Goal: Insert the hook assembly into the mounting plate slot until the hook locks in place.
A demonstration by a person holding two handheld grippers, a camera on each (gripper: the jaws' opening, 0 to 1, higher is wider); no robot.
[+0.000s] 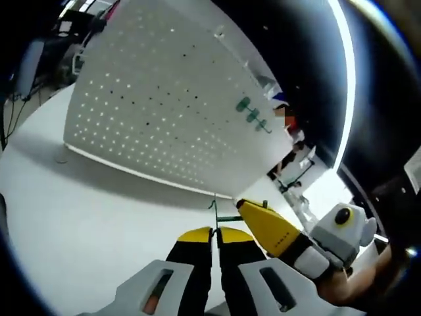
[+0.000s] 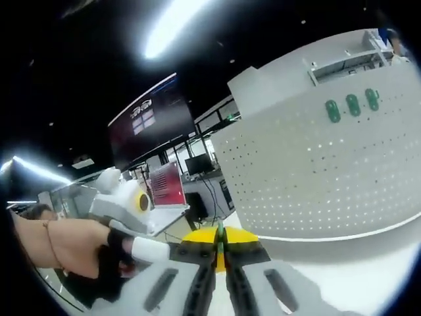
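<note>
Left gripper closed on thin green hook, jutting just past the tips. Right gripper alongside, likewise pinched on that hook (barely visible). Beyond, apart, stood white pegboard with three green pegs.

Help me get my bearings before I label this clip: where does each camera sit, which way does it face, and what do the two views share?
Left gripper view: rides on the left gripper, looking along its closed jaws at the white pegboard standing on the table; the right gripper and a hand enter from the right.
Right gripper view: rides on the right gripper, facing the pegboard from lower down; the left gripper and the person's hand show at left.
Shared: the pegboard, its three green hooks and a thin green piece at the jaw tips.
</note>
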